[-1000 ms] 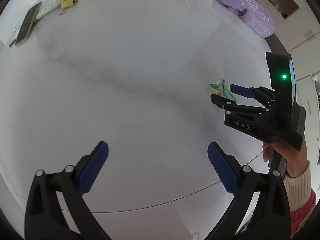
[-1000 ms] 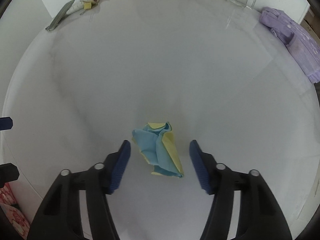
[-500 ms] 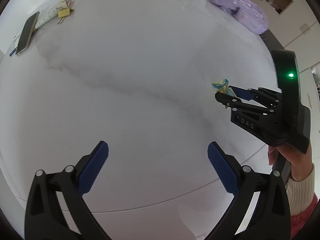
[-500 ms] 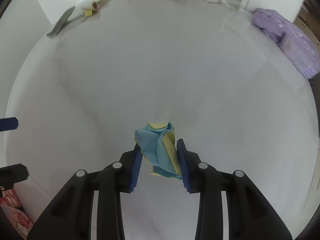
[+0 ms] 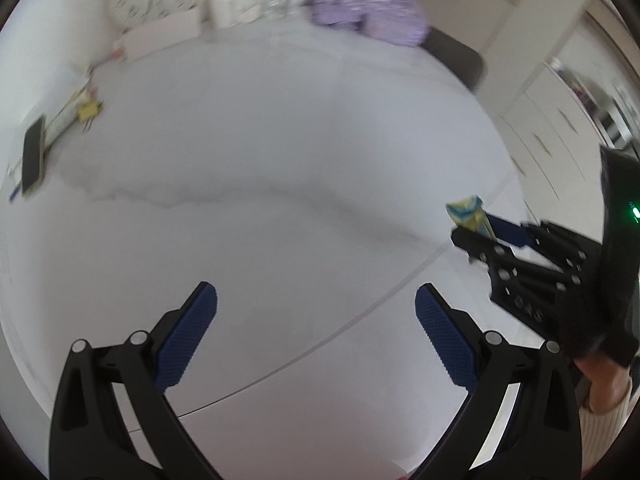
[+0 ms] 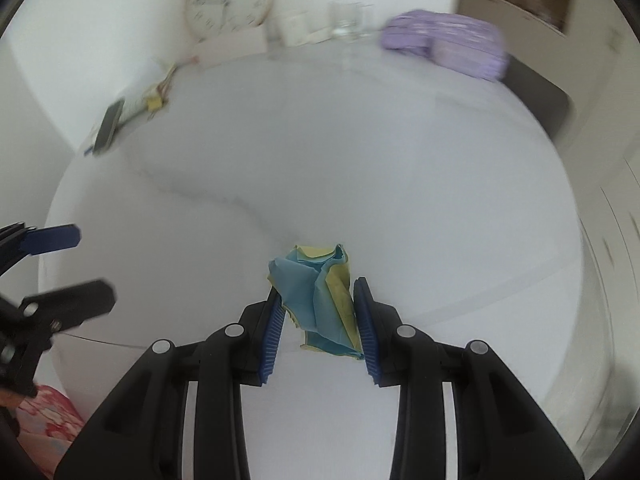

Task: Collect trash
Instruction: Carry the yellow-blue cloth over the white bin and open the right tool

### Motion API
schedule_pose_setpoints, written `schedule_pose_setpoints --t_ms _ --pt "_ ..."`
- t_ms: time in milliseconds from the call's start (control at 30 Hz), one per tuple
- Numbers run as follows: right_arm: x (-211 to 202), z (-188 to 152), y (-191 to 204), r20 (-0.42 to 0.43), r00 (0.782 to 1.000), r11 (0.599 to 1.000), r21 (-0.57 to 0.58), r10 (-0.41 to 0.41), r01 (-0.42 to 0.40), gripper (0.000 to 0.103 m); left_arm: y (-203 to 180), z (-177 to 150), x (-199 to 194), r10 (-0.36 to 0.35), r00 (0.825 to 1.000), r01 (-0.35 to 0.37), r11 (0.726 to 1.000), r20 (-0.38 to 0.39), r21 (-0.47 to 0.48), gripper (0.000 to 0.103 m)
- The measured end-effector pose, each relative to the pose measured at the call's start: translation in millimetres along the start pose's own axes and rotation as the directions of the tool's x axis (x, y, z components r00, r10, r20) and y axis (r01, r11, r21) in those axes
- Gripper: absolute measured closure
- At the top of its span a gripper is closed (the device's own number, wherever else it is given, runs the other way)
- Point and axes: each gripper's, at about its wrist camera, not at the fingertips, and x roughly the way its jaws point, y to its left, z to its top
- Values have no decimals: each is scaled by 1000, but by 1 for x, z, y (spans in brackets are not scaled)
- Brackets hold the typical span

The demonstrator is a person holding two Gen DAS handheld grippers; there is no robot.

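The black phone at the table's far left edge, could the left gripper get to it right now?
Probably yes. The left gripper is open and holds nothing, and bare white table lies between it and the black phone; nothing blocks the way.

Crumpled blue-and-yellow paper (image 6: 320, 300), glossy white marble-veined table (image 6: 360, 160), matt black plastic fingers (image 6: 276, 328) with ribbed blue pads.

White marble table (image 6: 360, 168) (wall clock (image 6: 229, 0) behind)

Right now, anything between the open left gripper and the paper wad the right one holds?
Nothing: in the left wrist view only bare white table separates the left gripper from the crumpled paper in the right gripper.
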Motion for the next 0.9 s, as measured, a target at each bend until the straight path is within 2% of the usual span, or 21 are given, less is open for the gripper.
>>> schedule_pose_setpoints --t_ms 133,267,400,567,667,733,833,900 --pt "-44 -50 16 42 998 990 134 -55 49 68 -13 -23 -22 -65 998 63 989 8 130 8" --pt "-81 -100 37 68 992 959 268 -109 87 68 -23 -50 -42 -120 993 115 960 6 257 8" --pt "-112 -146 59 83 983 918 379 -161 118 68 -39 -79 -53 -176 984 175 913 -33 368 8" --pt "-147 -211 70 72 971 837 524 -229 159 68 -69 -115 -54 -216 971 237 842 -100 484 8" --pt "-157 -248 62 44 965 781 597 -258 182 68 -90 -139 -55 -237 962 272 799 -135 536 8" --pt "-156 -271 52 25 965 747 639 -262 186 68 -105 -152 -54 -235 963 268 774 -133 573 8" --pt "-145 -299 36 -2 967 714 674 -255 189 68 -128 -167 -46 -224 966 257 742 -132 620 8" --pt "-125 -321 17 -37 970 696 690 -241 200 68 -142 -172 -37 -219 965 259 730 -143 632 8"
